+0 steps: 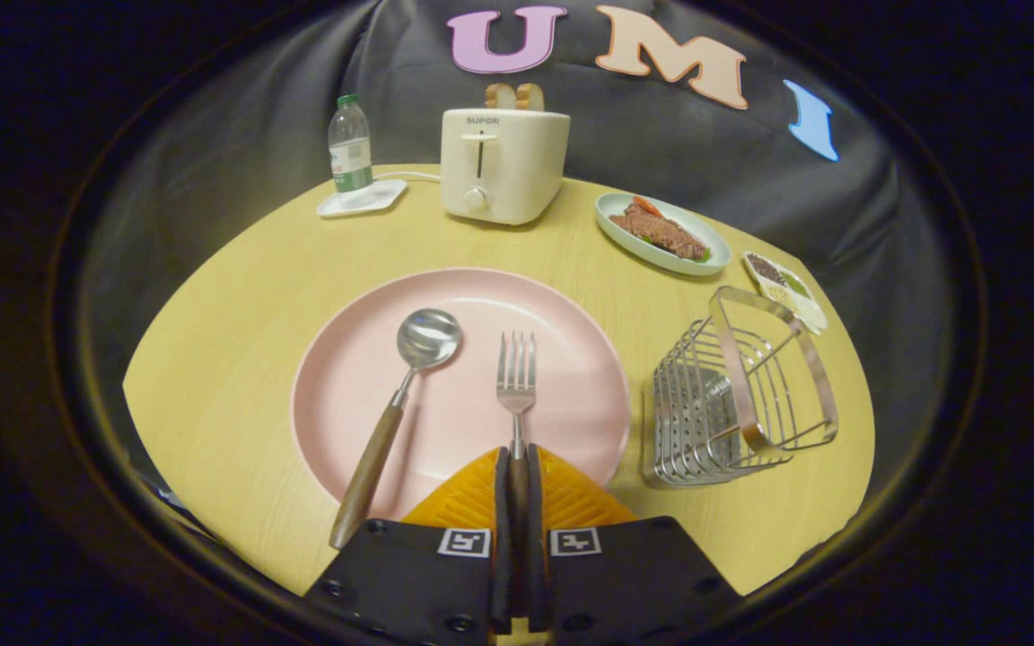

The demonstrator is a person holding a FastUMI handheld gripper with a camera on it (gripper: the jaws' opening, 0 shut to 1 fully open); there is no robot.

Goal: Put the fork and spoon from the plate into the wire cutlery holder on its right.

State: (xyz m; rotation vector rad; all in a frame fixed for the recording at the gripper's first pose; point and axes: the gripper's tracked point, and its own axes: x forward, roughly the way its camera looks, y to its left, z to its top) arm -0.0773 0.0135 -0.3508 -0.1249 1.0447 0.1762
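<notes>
A pink plate [562,359] lies in the middle of the round yellow table. On it rests a metal spoon [400,395] with a brown wooden handle, left of my fingers, its handle reaching over the plate's near rim. A metal fork [516,377] lies on the plate with its tines pointing away. Its wooden handle runs between my two fingers, and my gripper [517,459] is shut on that handle. The wire cutlery holder [732,395], with a copper-coloured handle loop, stands on the table just right of the plate.
Beyond the plate stand a white toaster [503,166] with bread in it and a water bottle [350,148] on a small white tray. To the back right are an oval dish of food [661,231] and a small dish of seeds [784,287].
</notes>
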